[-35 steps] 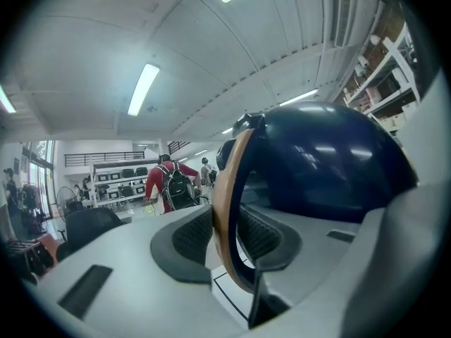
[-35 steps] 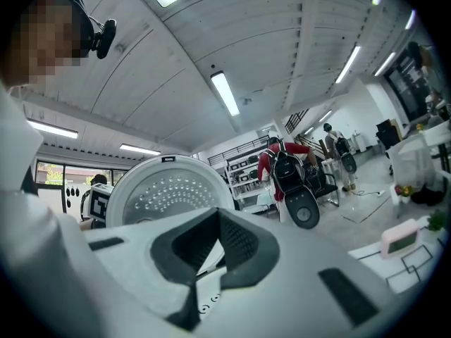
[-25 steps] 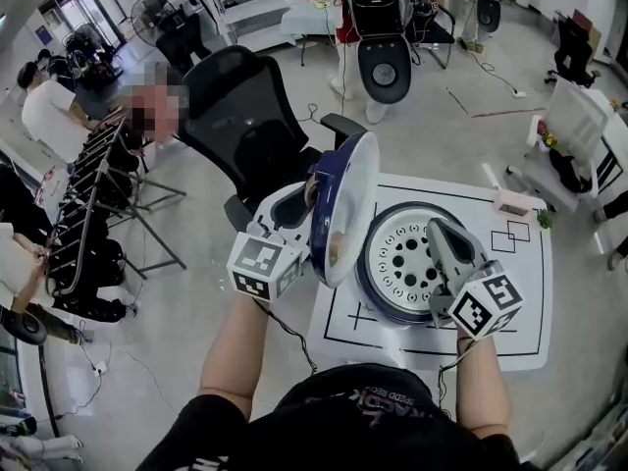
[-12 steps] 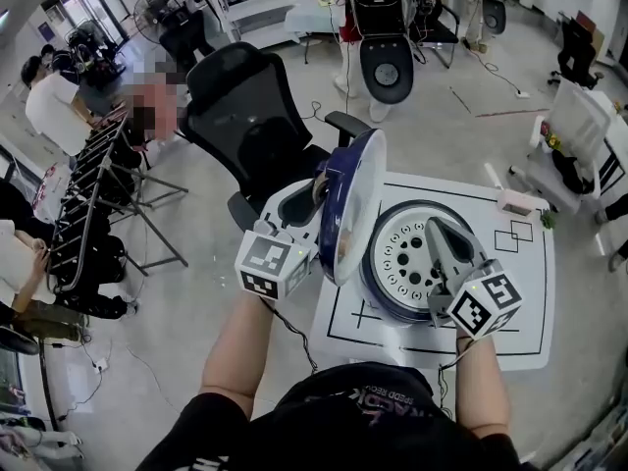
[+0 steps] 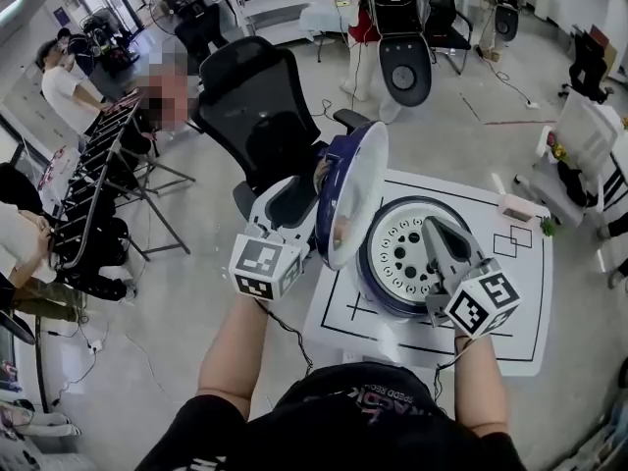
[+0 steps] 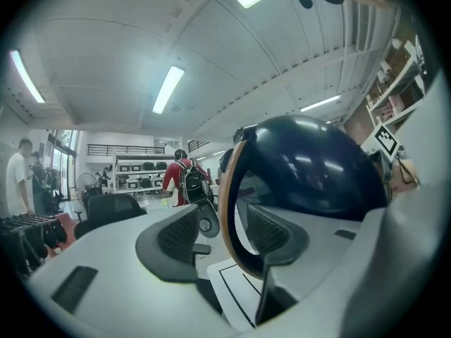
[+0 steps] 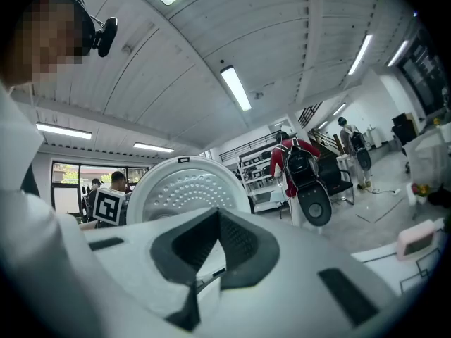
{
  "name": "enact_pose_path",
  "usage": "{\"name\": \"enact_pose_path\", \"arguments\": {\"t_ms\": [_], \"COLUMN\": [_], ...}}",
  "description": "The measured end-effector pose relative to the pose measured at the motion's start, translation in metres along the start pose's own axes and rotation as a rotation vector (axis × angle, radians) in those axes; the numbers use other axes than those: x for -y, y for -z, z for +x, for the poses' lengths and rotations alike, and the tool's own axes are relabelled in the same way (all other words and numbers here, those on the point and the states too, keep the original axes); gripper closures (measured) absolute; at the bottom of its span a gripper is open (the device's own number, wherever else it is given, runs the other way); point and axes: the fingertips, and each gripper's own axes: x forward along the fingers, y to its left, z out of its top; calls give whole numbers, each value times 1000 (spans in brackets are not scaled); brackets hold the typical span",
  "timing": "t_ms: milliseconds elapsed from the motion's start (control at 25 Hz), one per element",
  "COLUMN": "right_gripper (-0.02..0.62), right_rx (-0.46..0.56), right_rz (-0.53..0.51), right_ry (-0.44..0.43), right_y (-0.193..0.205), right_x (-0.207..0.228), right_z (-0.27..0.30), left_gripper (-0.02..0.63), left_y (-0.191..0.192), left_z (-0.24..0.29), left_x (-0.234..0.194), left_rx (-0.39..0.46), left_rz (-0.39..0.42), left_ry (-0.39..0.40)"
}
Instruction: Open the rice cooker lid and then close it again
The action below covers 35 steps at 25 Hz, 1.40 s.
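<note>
Navy lid point(image 5: 355, 204) upright, rim between your left gripper point(image 6: 224, 227) jaws, just opening, unpinched: may drop onto your closed, empty right gripper point(image 7: 213, 241).

Head view looks steeply down over the surface point(image 5: 339, 312); both gripper views look level, close in — all share the lid point(image 5: 358, 199).

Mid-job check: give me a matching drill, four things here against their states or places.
1 lid
2 left gripper
3 right gripper
4 office chair

A shut, over the rice cooker opening
B black, behind the lid
C raised, standing upright
D jaws apart around the lid's rim

Pairs: 1-C, 2-D, 3-A, 4-B. The left gripper's jaws have just been opening, the rim between them.
</note>
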Motion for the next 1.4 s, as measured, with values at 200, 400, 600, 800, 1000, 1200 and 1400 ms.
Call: {"name": "enact_pose_path", "arguments": {"t_ms": [200, 400, 600, 800, 1000, 1200, 1400], "right_gripper": [594, 594, 594, 594, 594, 594, 594], "right_rx": [-16, -26, -30, -34, -41, -49, -47], "right_rz": [-5, -13, -19, -30, -22, -18, -13], "right_ry": [-75, -144, -202, -247, -275, -315, -337], "right_y": [-2, -2, 1, 4, 7, 13, 18], "right_x": [-5, -18, -32, -46, -58, -75, -89], "right_z": [-21, -48, -86, -125, -153, -173, -176], "left_gripper": [377, 377, 370, 365, 365, 365, 365], "left_y": [0, -3, -6, -6, -5, -9, -12], "left_z": [-38, -83, -119, -149, -172, -191, -201], "left_x": [7, 29, 80, 143, 196, 231, 242], "left_rx": [-11, -11, -11, -12, -28, -27, -17], "left_rz": [-30, -54, -53, -69, -86, -89, -88], "left_ry": [-129, -221, -250, -238, -220, -203, -191]}}
